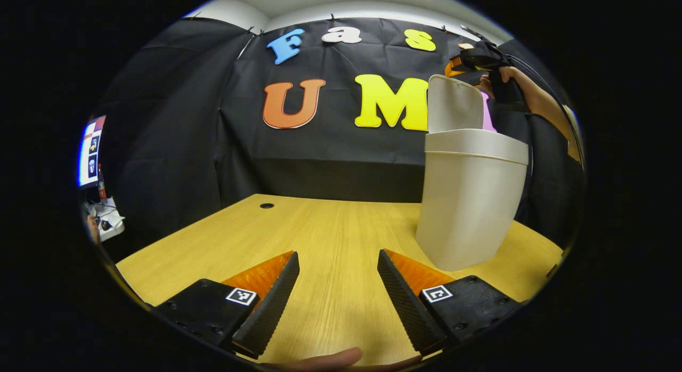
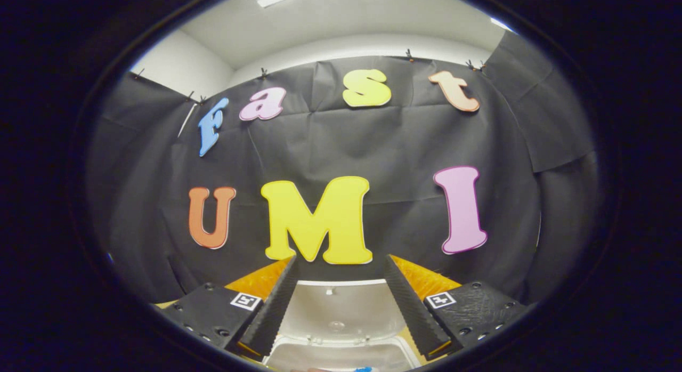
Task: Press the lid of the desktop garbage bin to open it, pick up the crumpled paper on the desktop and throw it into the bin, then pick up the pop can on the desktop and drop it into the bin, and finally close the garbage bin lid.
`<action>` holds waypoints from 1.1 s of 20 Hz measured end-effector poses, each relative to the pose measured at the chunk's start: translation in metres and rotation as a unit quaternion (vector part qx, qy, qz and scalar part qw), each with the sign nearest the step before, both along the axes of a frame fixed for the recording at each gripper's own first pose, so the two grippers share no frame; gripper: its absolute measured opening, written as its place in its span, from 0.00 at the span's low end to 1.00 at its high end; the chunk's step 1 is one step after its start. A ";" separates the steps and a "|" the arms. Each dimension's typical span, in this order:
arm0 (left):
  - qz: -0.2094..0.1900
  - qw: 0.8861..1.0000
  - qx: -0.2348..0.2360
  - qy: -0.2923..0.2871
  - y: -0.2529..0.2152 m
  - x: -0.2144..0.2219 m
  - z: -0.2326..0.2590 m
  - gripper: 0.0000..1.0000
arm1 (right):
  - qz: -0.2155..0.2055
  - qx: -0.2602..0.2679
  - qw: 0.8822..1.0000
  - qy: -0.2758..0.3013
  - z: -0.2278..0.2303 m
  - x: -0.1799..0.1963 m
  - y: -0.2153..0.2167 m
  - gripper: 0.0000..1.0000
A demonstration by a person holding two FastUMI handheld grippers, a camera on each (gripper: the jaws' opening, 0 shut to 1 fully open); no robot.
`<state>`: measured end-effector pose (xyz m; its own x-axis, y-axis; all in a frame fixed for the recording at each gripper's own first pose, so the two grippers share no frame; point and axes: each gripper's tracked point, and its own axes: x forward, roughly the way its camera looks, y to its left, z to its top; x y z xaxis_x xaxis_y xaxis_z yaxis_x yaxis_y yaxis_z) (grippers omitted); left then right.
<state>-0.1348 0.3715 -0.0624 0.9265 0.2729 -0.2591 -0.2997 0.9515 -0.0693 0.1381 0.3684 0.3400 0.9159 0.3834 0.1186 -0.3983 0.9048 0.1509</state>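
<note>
Left gripper view: nearest to us, a fingertip [image 1: 333, 360] of the holding hand shows at the bottom edge. Just above it our left tongs [image 1: 338, 263] stand wide apart with nothing between their two fingers, low over the bare wooden desk [image 1: 330, 228]. Each finger base carries one small square marker, two in all. Farther on, to the right, one pale desktop garbage bin [image 1: 469, 201] stands upright on the desk, its one lid [image 1: 454, 103] raised and standing up at the back of the rim. Beyond and above the bin, the other tongs' body [image 1: 479, 60] hangs in a hand [image 1: 509, 76], near the lid's top; we cannot tell from here how those fingers stand. One small dark hole [image 1: 266, 205] sits at the desk's far edge, and one lit screen [image 1: 90, 151] stands far off at the left.

Right gripper view: our right tongs [image 2: 339, 271] are spread wide, holding nothing, directly above the open bin [image 2: 341, 356]. Between the two fingers we look at the lid's inner face [image 2: 341, 308], upright behind the rim. A small blue thing at the bottom edge is too cut off to name.
</note>
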 end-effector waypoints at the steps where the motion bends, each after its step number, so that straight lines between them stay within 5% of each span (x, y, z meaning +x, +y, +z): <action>1: -0.006 1.000 -0.004 0.003 -0.007 0.002 -0.001 0.96 | 0.002 0.000 1.000 -0.001 -0.002 -0.006 -0.003 0.96; 10: -0.010 0.999 0.014 0.031 -0.035 0.008 -0.011 0.95 | 0.028 -0.033 0.999 0.021 -0.042 -0.054 -0.024 0.96; 22: -0.019 0.998 0.006 0.053 -0.066 0.023 -0.033 0.95 | 0.094 -0.073 0.981 0.155 -0.169 -0.080 -0.018 0.94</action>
